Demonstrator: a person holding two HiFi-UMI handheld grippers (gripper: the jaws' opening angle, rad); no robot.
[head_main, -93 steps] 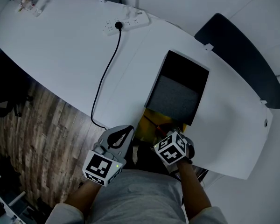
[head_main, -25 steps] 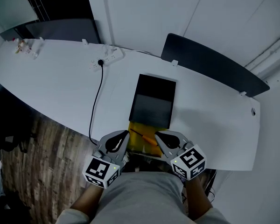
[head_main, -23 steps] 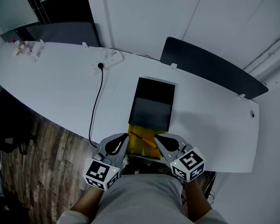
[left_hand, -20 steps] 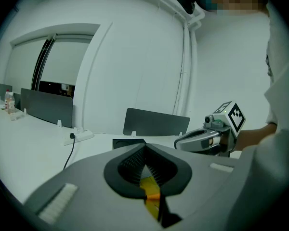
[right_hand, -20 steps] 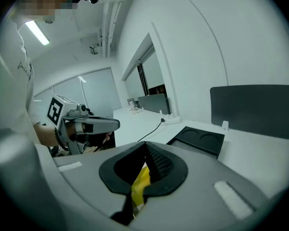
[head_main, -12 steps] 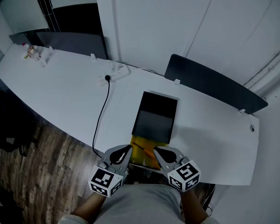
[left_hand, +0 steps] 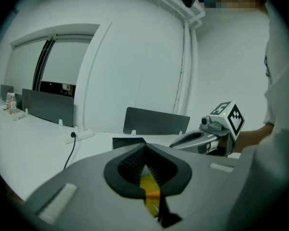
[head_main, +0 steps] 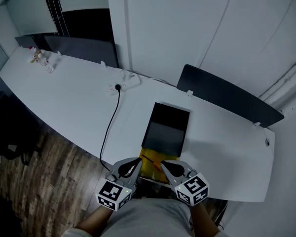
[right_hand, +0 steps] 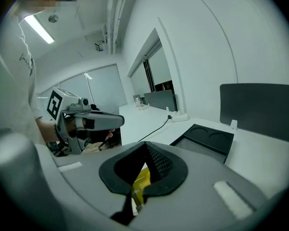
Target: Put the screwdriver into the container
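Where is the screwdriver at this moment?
In the head view, the screwdriver lies on the yellow sheet, between the left gripper and the right gripper, just on the near side of the black container.

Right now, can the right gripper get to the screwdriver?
Probably yes. The screwdriver lies on the yellow sheet just ahead of the right gripper, with nothing between them. Its jaws are shut, though, so they would have to open first.
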